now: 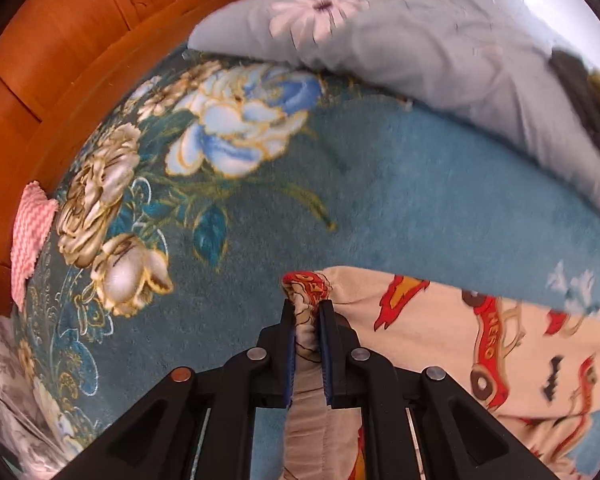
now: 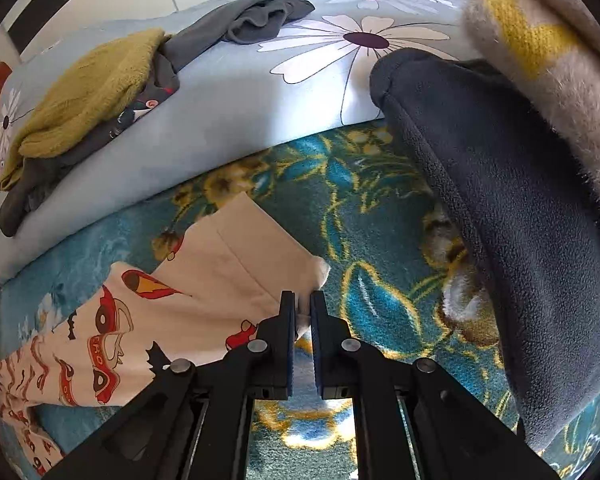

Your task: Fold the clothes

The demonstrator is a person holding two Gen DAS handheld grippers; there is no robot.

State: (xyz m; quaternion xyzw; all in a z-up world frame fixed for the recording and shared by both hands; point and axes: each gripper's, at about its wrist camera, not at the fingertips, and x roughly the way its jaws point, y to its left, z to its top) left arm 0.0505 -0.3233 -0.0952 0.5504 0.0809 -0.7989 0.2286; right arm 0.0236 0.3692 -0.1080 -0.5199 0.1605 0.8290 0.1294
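Observation:
Cream children's pants with a red car print [image 1: 480, 344] lie on a teal floral blanket [image 1: 340, 184]. My left gripper [image 1: 307, 308] is shut on the gathered elastic waistband of the pants, which bunches up between the fingers. In the right wrist view the same pants [image 2: 172, 304] stretch to the left, and my right gripper [image 2: 303, 300] is shut on the plain cream hem corner of a leg, held just above the blanket [image 2: 380, 256].
A light blue daisy-print duvet [image 2: 260, 92] lies beyond, with an olive green garment [image 2: 92, 88] and a dark grey garment [image 2: 256, 20] on it. A dark blue fleece [image 2: 500, 200] and a grey-yellow knit [image 2: 540, 40] hang at right. A wooden headboard [image 1: 60, 60] and a pink cloth [image 1: 28, 232] stand at left.

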